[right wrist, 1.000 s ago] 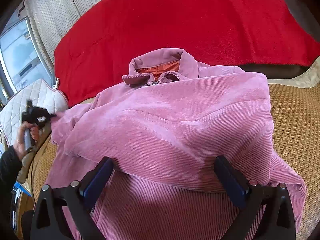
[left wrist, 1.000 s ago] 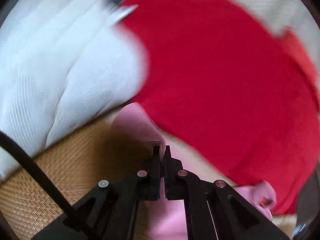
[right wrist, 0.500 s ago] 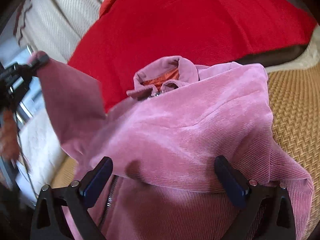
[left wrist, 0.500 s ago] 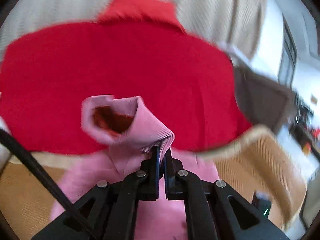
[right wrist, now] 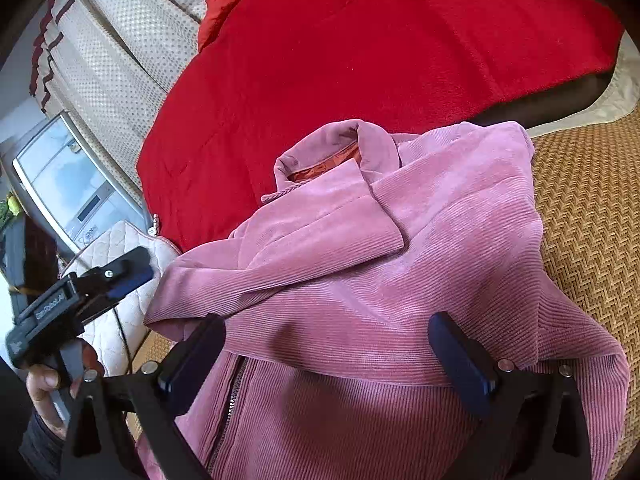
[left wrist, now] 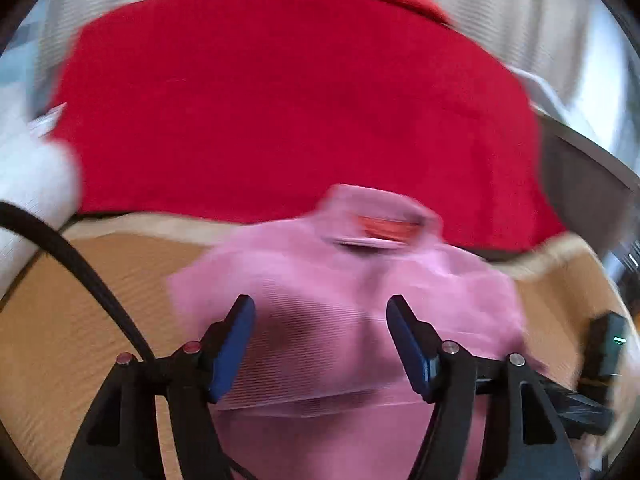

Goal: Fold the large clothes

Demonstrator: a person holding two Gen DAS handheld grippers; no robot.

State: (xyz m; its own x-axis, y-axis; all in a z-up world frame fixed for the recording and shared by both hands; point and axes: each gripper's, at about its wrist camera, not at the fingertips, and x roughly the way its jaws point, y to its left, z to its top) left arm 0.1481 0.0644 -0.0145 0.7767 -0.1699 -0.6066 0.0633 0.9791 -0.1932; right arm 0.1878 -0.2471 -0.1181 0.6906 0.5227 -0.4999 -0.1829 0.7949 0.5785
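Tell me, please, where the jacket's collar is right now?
In the right wrist view the collar sits at the far end of the pink corduroy jacket, just above centre, resting against the red blanket.

Daylight was bright, coming off the window [right wrist: 68,184]. Left wrist view smeared with motion blur; right stayed sharp, fisheye corners black.

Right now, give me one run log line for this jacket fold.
phase: sleeve laid across pink jacket | left gripper: jaws opening, nothing between pads | right gripper: open over jacket | surface: woven mat
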